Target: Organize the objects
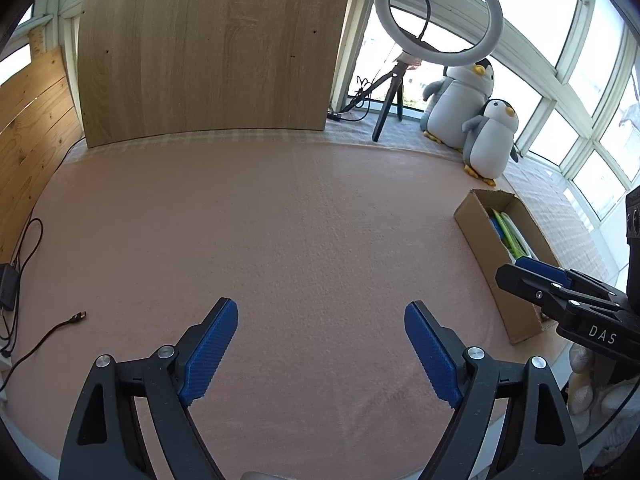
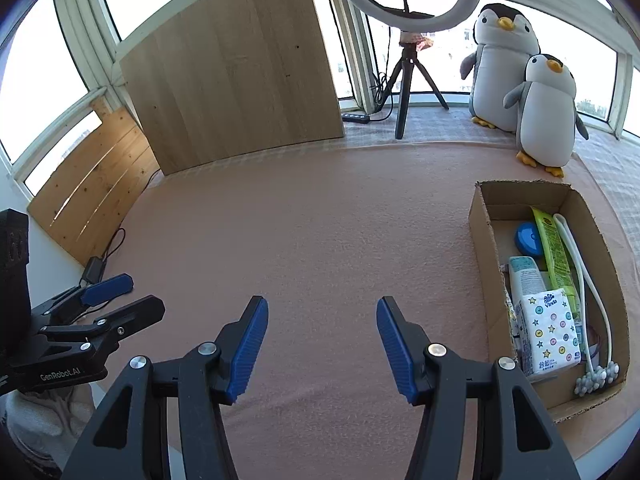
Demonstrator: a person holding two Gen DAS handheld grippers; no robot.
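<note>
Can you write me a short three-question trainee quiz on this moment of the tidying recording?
1. True or false: the left gripper holds an object.
2. Which of these lies in the cardboard box? A) a tissue pack B) a mug C) a spoon
3. Fill in: two plush ____ stand beyond the box by the window.

Key
1. False: both it and the right gripper stand open with nothing between the fingers, over the bare pink mat.
2. A: the tissue pack lies beside a green packet and a blue round case.
3. Penguins: the larger penguin and the smaller penguin.
</note>
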